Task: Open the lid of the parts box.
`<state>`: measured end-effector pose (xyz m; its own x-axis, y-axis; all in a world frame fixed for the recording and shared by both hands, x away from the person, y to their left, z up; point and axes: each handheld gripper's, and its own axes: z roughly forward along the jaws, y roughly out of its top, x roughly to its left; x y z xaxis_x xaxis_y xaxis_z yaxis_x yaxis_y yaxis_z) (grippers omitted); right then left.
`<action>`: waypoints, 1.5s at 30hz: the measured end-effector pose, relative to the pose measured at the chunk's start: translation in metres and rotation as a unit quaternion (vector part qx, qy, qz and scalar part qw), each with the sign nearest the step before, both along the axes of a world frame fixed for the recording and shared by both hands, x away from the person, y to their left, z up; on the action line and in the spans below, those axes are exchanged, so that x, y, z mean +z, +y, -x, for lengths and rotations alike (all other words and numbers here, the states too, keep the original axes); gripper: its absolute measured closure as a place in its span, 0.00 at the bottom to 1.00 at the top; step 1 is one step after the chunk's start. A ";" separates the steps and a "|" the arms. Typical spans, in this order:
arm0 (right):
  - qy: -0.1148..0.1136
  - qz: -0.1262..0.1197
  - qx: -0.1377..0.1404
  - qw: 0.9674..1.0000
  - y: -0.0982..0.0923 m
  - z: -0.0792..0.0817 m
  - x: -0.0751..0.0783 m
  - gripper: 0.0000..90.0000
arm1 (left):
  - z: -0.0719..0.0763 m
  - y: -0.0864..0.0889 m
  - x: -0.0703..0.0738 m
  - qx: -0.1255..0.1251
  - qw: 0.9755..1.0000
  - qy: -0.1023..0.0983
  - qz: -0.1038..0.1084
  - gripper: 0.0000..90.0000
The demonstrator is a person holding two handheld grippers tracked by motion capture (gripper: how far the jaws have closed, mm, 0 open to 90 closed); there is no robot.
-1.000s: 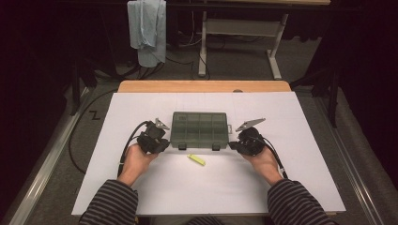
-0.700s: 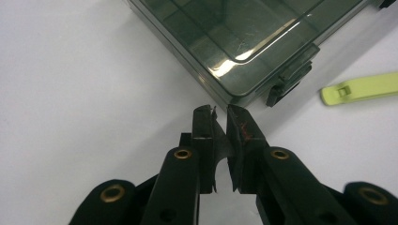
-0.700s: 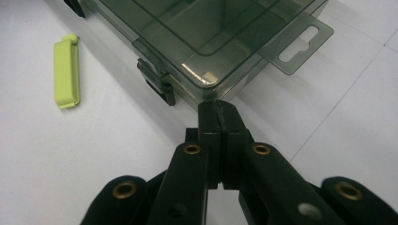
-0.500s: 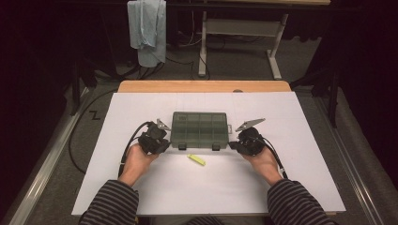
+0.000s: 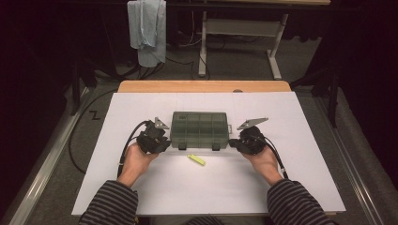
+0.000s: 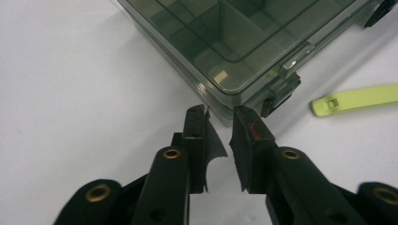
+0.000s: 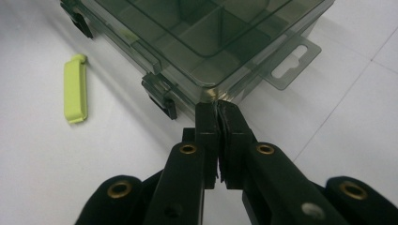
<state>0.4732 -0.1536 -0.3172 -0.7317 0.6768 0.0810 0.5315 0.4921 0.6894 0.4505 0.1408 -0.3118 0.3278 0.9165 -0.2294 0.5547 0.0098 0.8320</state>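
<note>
Blue cloth (image 5: 148, 28) hanging behind the table (image 5: 202, 86); white desk frame (image 5: 244, 35) on the floor beyond.

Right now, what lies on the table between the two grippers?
In the high view, the dark clear compartment box sits between the left gripper and the right gripper, one at each near corner. A yellow-green clip lies just in front of it.

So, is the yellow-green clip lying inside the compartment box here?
No: in the high view the yellow-green clip lies on the white tabletop, just in front of the closed compartment box, between the two hands.
</note>
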 end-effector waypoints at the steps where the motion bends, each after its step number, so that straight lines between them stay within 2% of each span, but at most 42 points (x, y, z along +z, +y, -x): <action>1: -0.002 -0.002 0.001 1.000 0.000 0.000 0.001 0.99 | -0.001 -0.001 0.000 0.002 1.000 -0.003 -0.001 0.78; 5: -0.007 -0.009 -0.003 1.000 0.000 -0.001 0.004 0.98 | -0.003 -0.006 -0.003 0.012 1.000 -0.019 -0.020 0.64; 9: -0.010 -0.011 -0.004 1.000 0.001 -0.001 0.007 0.97 | -0.007 -0.010 -0.003 0.022 0.999 -0.037 -0.027 0.54; 14: -0.011 -0.012 -0.004 1.000 0.003 -0.001 0.009 0.96 | -0.009 -0.010 0.004 0.031 0.998 -0.061 -0.017 0.48; 19: -0.017 -0.012 -0.010 1.000 0.004 -0.003 0.009 0.94 | -0.009 -0.011 0.010 0.028 0.997 -0.073 -0.013 0.47; 21: -0.018 -0.015 -0.018 1.000 0.004 -0.004 0.009 0.92 | -0.009 -0.011 0.012 0.029 0.996 -0.079 -0.005 0.47; 30: -0.004 -0.019 -0.054 0.998 0.001 -0.015 0.007 0.87 | -0.013 -0.012 0.021 0.023 0.997 -0.072 0.018 0.47; 35: 0.010 -0.016 -0.077 0.997 0.004 -0.023 0.008 0.84 | -0.015 -0.014 0.025 0.023 0.997 -0.073 0.021 0.47; 45: 0.017 0.004 -0.089 0.996 0.016 -0.038 0.013 0.84 | -0.019 -0.013 0.033 0.026 0.996 -0.074 0.037 0.48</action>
<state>0.5112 -0.1373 -0.3037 -0.5964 0.7967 0.0974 0.6338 0.3930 0.6662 0.4695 0.1281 -0.2788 0.3160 0.9154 -0.2495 0.4241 0.0989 0.9002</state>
